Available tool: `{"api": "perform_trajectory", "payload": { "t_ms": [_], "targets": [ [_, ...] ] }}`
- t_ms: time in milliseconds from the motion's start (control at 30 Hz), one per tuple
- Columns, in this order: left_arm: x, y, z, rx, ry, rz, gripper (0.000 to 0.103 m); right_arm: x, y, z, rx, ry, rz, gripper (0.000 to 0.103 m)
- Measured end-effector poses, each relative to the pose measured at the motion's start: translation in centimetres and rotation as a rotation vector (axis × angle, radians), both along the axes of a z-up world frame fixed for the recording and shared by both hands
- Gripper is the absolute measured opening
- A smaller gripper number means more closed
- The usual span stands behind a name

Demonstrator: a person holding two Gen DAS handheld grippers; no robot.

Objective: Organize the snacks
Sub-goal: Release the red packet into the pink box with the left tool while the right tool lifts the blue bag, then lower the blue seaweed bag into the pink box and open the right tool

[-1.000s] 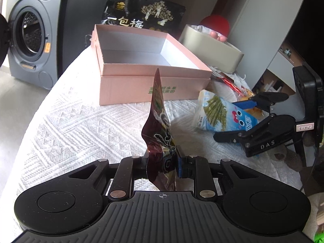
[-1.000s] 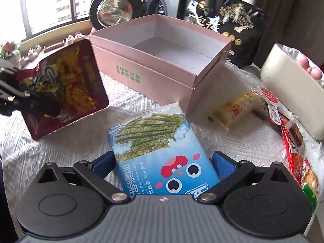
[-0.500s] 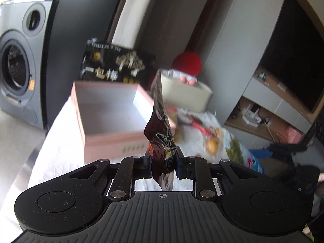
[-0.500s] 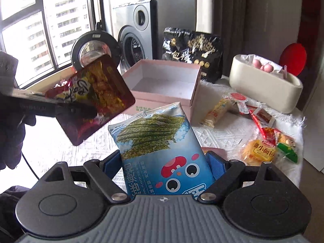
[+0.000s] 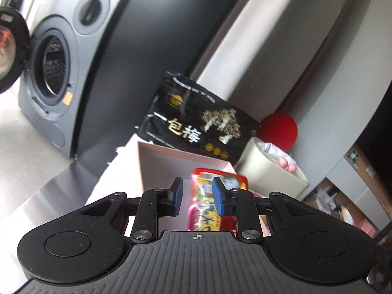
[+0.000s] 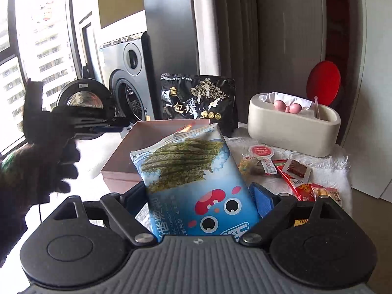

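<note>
Left gripper: I hold its jaws apart; the red snack packet lies beyond them, in the pink box.
Right gripper: I have it clamped on the blue seaweed bag, near the box.
Risk: bag's tall top may catch the box's near wall, spilling outside.

Large pale characters reading 一包梅 run across the front of the black snack bag, which stands behind the pink box. The blue seaweed snack packet carries small print including "FLAVOR" along its lower left edge; its other characters are cut off. Print on the remaining wrappers is too small to read.
</note>
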State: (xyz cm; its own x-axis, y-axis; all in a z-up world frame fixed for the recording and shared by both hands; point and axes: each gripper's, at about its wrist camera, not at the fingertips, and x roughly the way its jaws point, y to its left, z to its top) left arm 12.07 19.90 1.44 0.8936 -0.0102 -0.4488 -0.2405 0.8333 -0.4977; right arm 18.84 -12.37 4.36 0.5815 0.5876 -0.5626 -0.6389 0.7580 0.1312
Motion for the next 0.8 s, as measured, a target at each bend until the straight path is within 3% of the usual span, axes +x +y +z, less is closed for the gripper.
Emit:
{"api": "perform_trajectory", "payload": {
  "t_ms": [100,200,333,467,800],
  "targets": [
    [-2.8,-1.4,0.0,0.029,-0.032,-0.088,0.030,3.3,3.8,0.1,0.022,0.037,-0.010,0.089],
    [-4.0,-3.7,-0.8,0.014,-0.033,-0.246,0.030,6.3,8.6,-0.5,0.047,0.076,-0.017,0.090],
    [-2.8,-6.6,-3.7,-0.014,0.056,-0.350,0.030,9.0,14.4,-1.5,0.034,0.107,0.060,0.092],
    [-1.4,-7.2,-6.1,0.036,0.127,-0.304,0.029,10.2,14.6,-2.2,0.019,0.146,0.054,0.095],
    [-0.3,-5.4,-6.3,-0.018,0.088,-0.229,0.028,12.3,9.5,-4.0,0.078,0.255,0.006,0.096]
  ]
}}
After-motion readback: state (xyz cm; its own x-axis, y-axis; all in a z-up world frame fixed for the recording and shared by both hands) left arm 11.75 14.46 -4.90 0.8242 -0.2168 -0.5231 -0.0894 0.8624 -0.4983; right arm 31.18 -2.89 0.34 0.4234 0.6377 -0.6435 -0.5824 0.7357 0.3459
